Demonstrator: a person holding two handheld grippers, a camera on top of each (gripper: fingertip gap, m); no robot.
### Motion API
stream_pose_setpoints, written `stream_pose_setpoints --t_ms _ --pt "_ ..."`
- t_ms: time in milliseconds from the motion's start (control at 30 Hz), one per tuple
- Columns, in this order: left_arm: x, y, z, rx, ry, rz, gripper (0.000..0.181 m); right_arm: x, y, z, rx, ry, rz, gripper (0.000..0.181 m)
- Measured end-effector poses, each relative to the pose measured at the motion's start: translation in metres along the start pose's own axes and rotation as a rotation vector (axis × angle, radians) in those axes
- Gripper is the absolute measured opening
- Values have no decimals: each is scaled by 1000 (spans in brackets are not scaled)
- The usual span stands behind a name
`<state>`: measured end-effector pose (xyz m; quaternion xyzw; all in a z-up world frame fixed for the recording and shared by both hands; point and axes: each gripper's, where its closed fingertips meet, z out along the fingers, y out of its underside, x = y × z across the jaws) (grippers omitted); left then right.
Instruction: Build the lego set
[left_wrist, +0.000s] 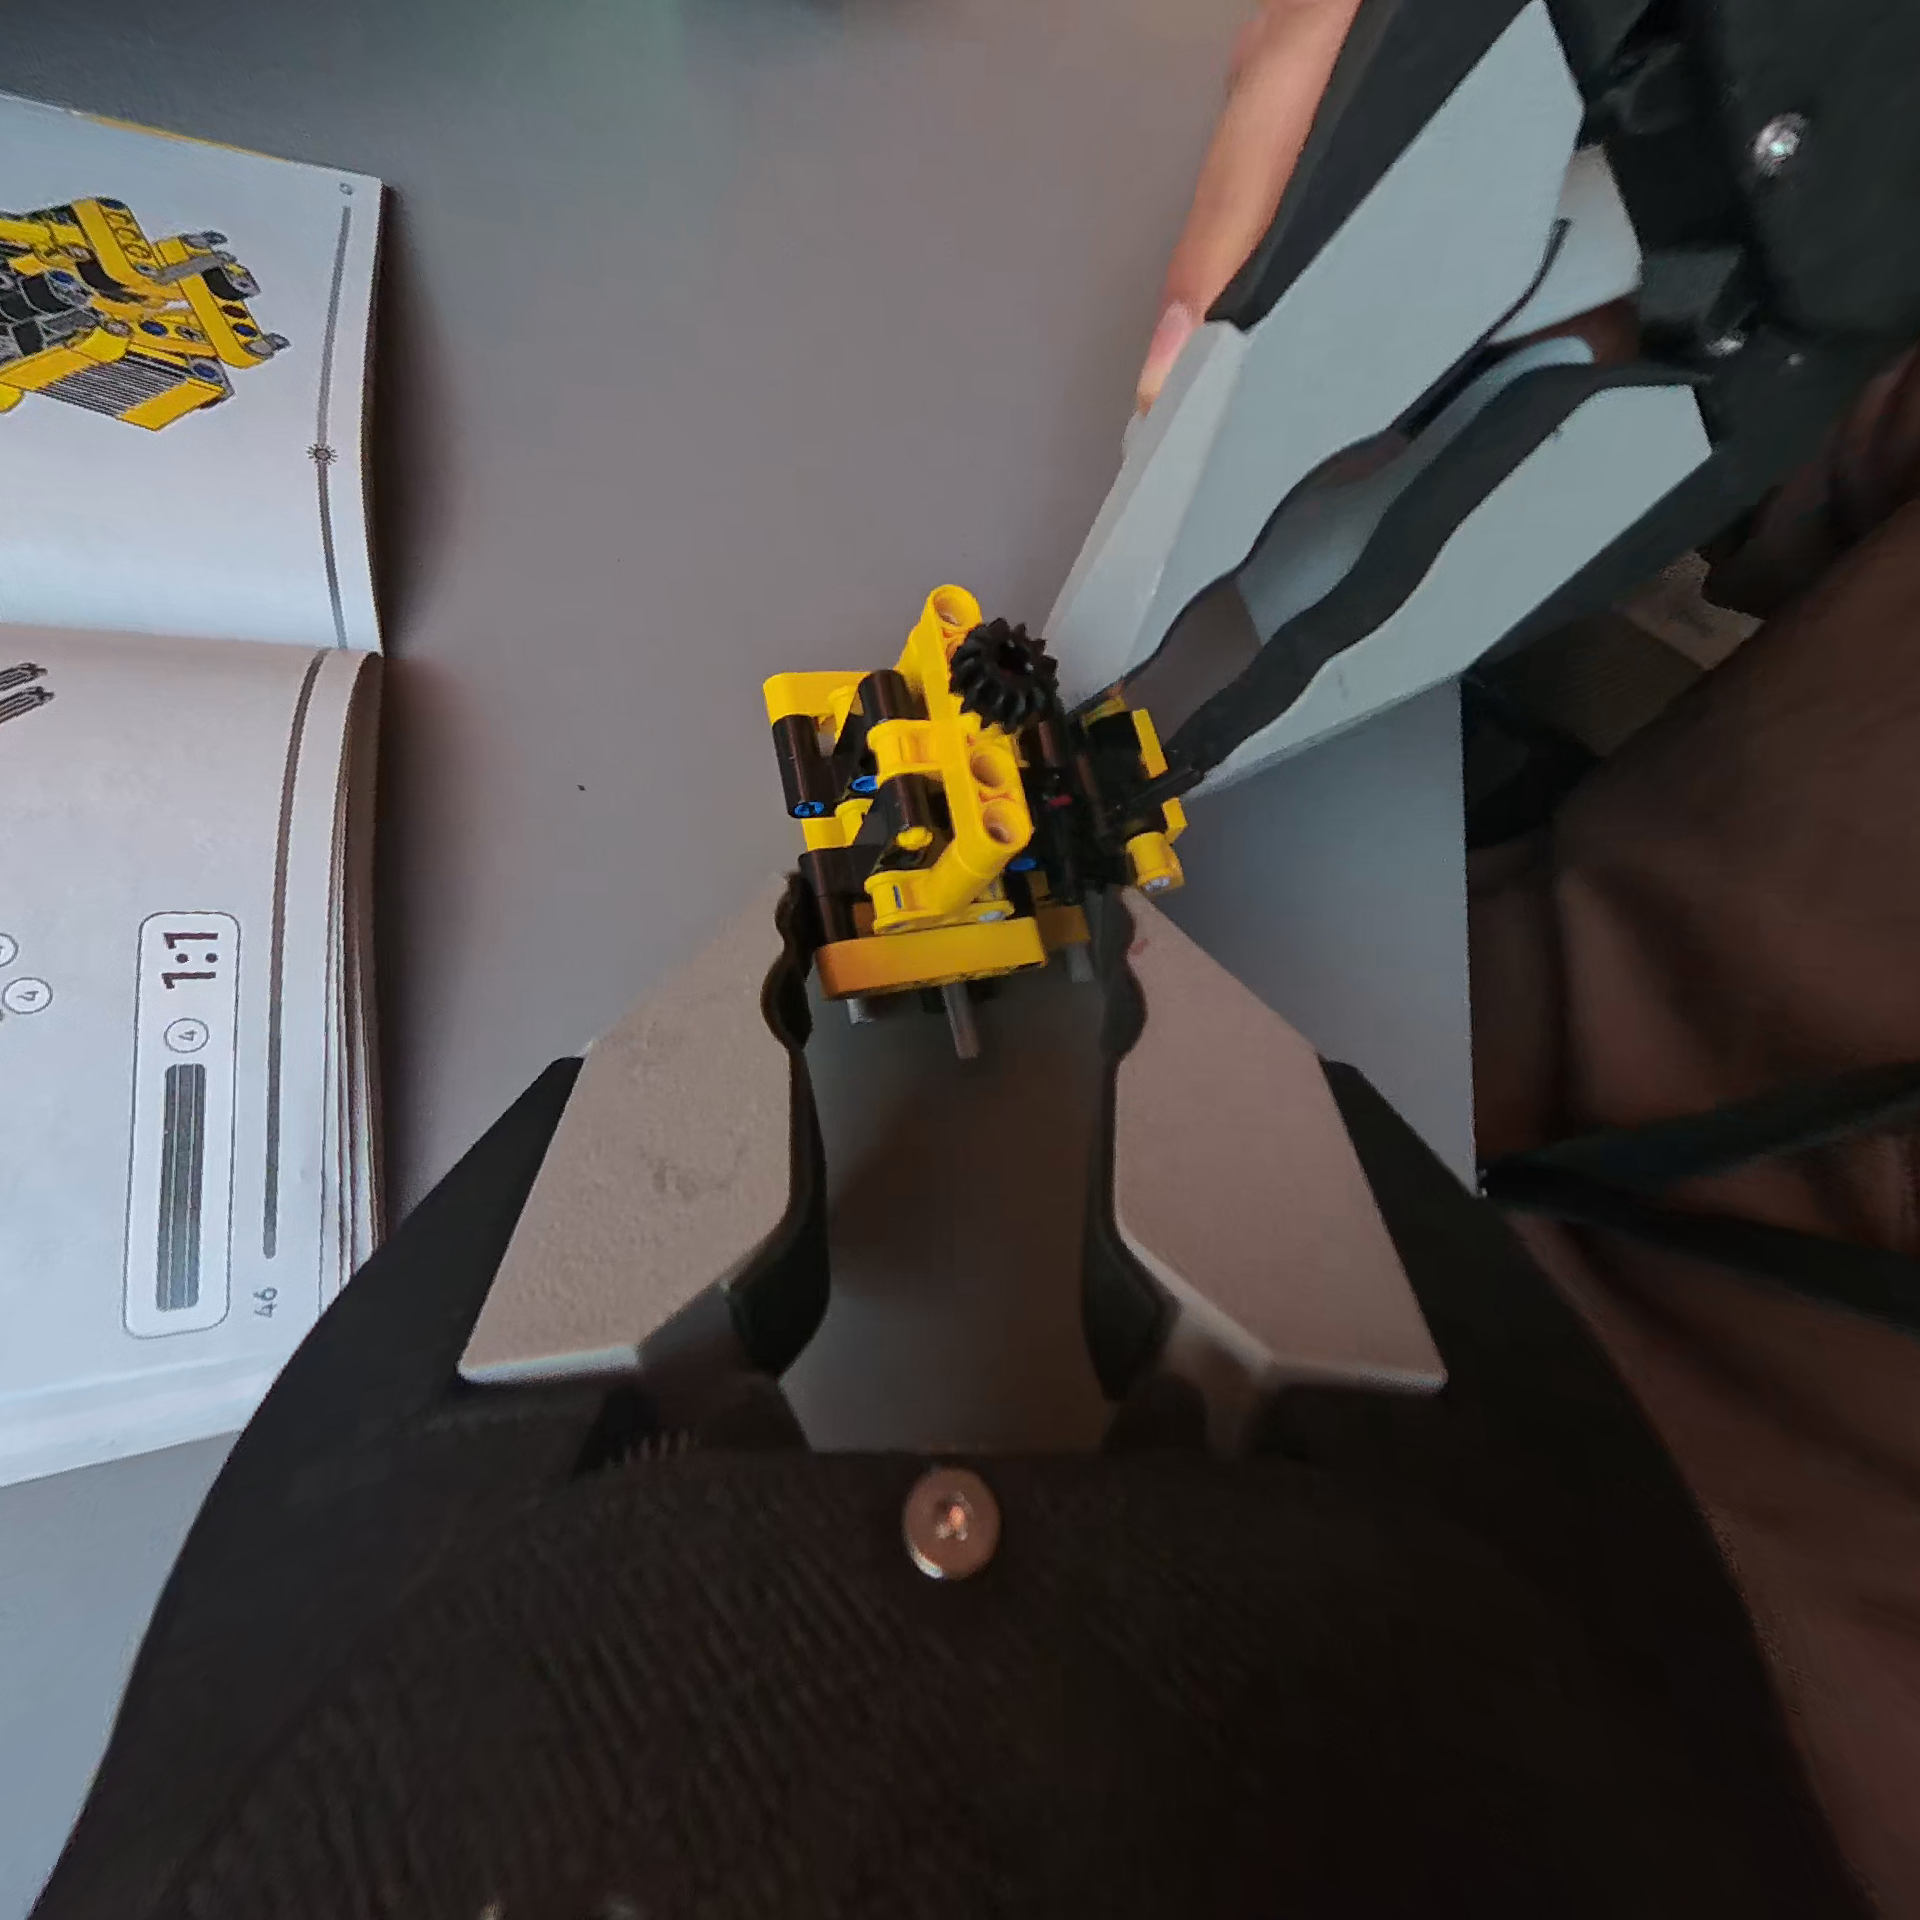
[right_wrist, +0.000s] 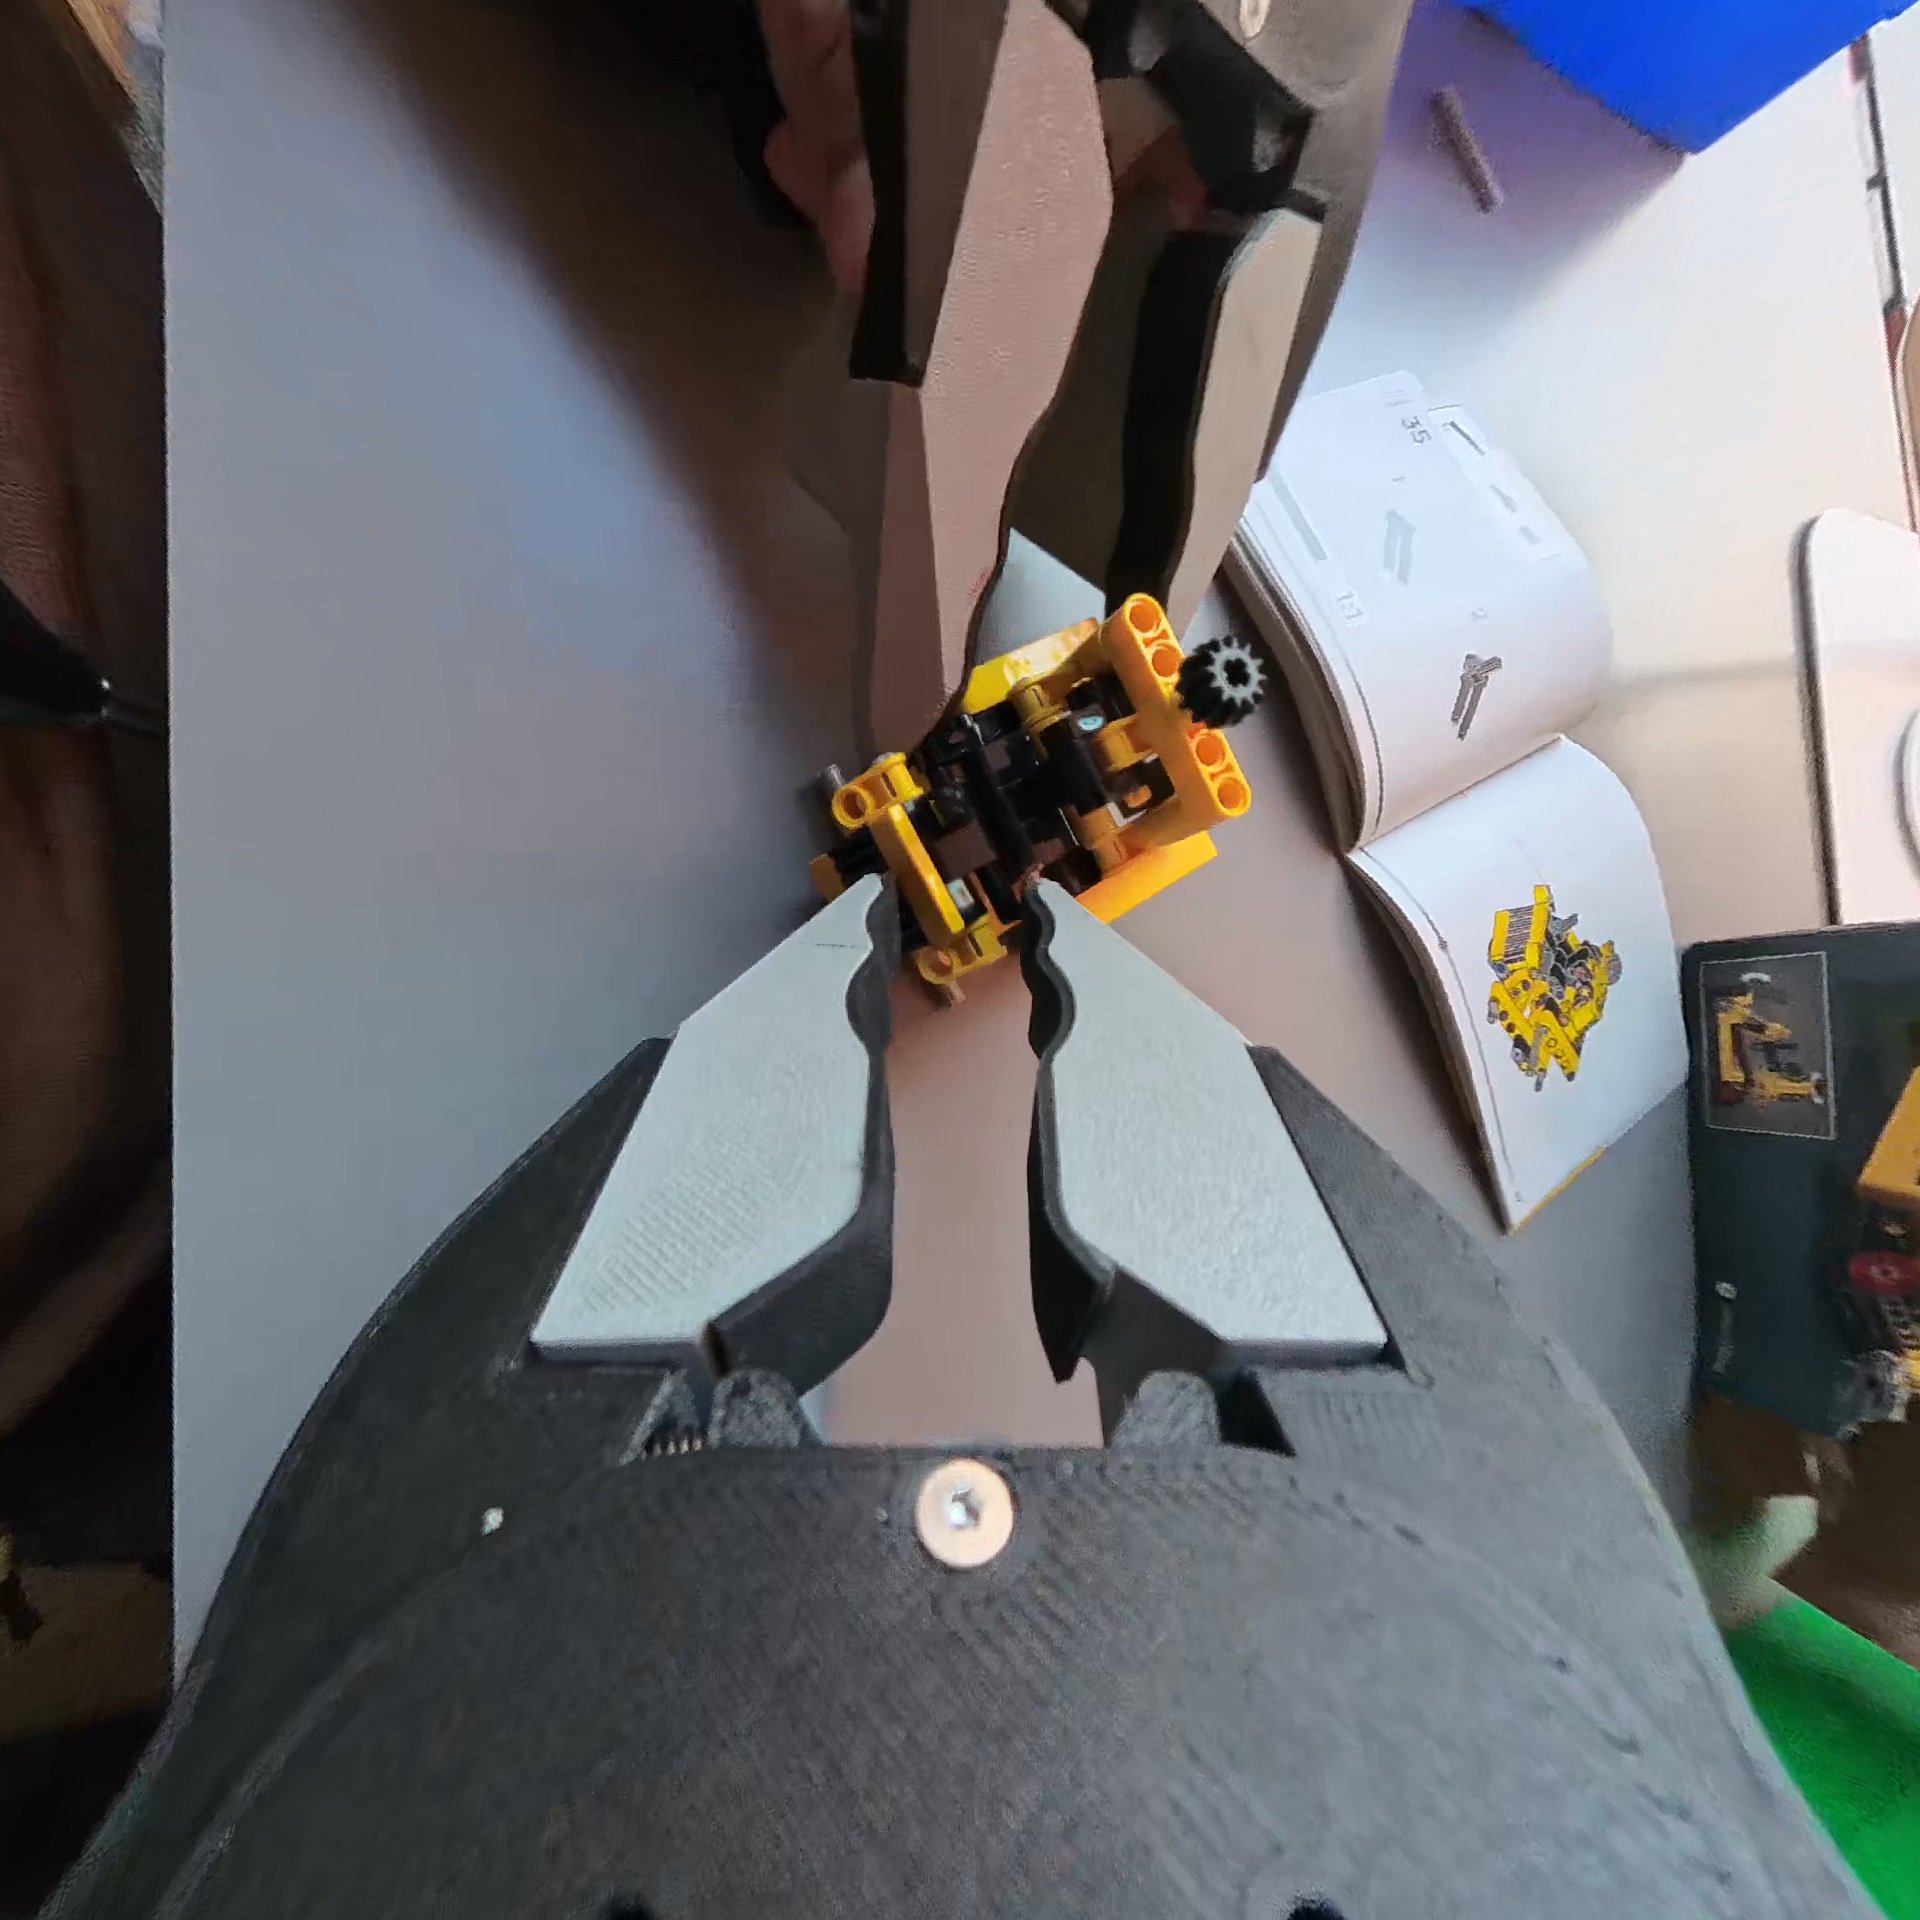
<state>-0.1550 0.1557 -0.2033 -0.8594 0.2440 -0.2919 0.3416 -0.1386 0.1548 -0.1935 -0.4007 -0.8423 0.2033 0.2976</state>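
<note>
In the left wrist view, our left gripper (left_wrist: 951, 935) clamps the base of the yellow-and-black model (left_wrist: 961, 821), which sits at frame centre, held above the grey desk (left_wrist: 644, 416). A black gear (left_wrist: 1003, 670) sticks out at the model's 1 o'clock. Our right gripper (left_wrist: 1164, 748) comes in from 2 o'clock, its tips nearly together and touching the model's right side; we judge they pinch a thin black part there, though the contact is too small to read surely. The open manual (left_wrist: 187, 727) lies at 9 o'clock. In the right wrist view, the right gripper (right_wrist: 961, 899) closes on the model's (right_wrist: 1039, 790) near end, while the left gripper (right_wrist: 1039, 582) reaches down from 12 o'clock onto its far side. The gear (right_wrist: 1226, 677) shows at the model's 2 o'clock, the manual (right_wrist: 1475, 810) at 3 o'clock, the box (right_wrist: 1808, 1143) beyond it at the edge, and a loose dark pin (right_wrist: 1463, 145) rests on the desk at 1 o'clock. The risk, as we judge it: both grippers load a small pinned assembly from opposite sides, so any twist or uneven push could pop a beam loose, knock the exposed gear off its axle, or let the model pivot out of the left gripper's narrow hold and drop to the desk.
</note>
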Motion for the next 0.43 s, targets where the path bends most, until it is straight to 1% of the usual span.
stream_pose_setpoints --t_ms 67,133,200,233,267,433 --pt "2 2 0 -7 31 -5 51 -1 -1 -1 65 -22 37 21" --pt "2 3 -1 -21 62 -4 48 -1 -1 -2 116 -47 94 27" --pt "3 4 -2 -20 89 -12 44 -2 0 -4 162 -86 147 30" --pt "3 3 -3 -15 90 -10 43 -2 -1 -6 194 -104 172 40" --pt "2 3 -4 -10 82 -5 42 -2 -1 -8 223 -114 198 43" --pt "-2 1 -4 -1 33 23 41 3 3 -12 314 -131 285 44"
